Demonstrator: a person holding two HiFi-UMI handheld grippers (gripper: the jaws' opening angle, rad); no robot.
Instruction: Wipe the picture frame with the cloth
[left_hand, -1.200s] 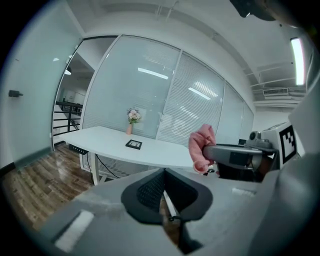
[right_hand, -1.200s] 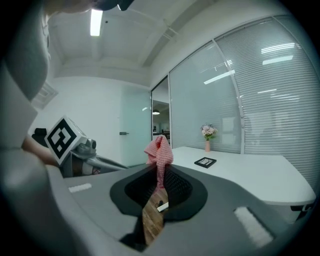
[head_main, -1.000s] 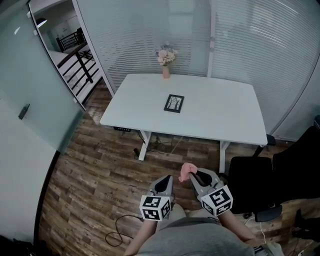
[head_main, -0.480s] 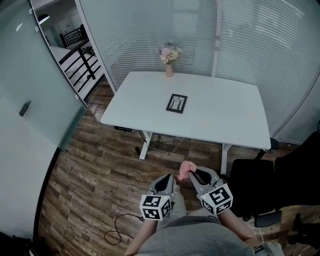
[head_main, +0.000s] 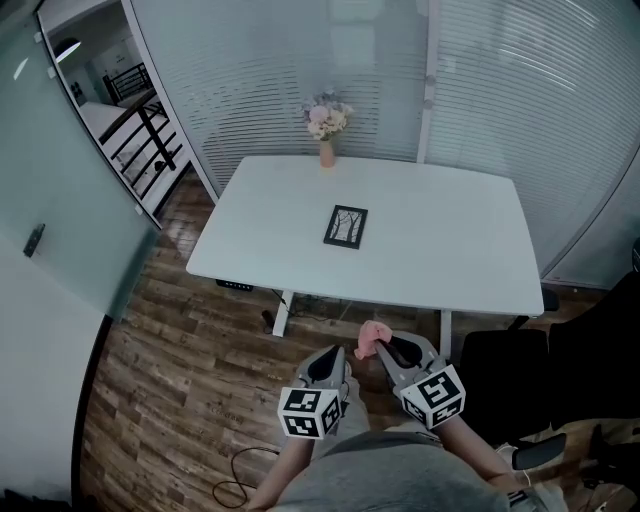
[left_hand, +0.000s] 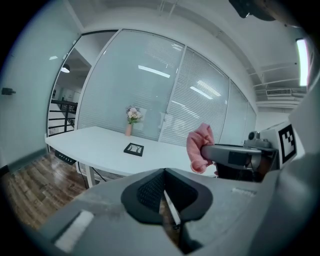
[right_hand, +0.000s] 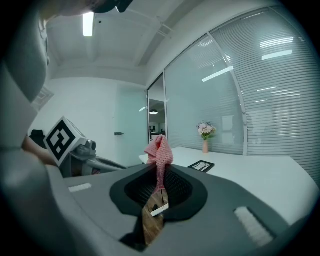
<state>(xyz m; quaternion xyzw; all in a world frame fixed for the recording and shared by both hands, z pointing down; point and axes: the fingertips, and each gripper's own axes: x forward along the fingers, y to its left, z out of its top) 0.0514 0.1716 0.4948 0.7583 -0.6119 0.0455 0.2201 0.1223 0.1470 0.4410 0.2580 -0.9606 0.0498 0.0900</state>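
Both jaw pairs are together, the right gripper (head_main: 386, 346) pinching the pink cloth (head_main: 372, 340), the left gripper (head_main: 336, 354) empty, while the table (head_main: 450, 250), picture frame (head_main: 346, 226) lying mid-top and well apart from both, has drawn slightly nearer, so wiping awaits arrival.

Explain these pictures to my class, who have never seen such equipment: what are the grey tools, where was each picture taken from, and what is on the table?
There is no robot here. A person holds a gripper in each hand, and each one carries a marker cube. The top-down picture comes from a camera on the person's head. The other two come from cameras riding on the grippers, looking along their jaws. The left gripper is closed and empty. The right gripper is closed on a pink cloth. The person stands on the wooden floor, short of the white table. On it a black picture frame lies flat near the middle, and a vase of flowers stands at the far edge. Wiping has not begun.
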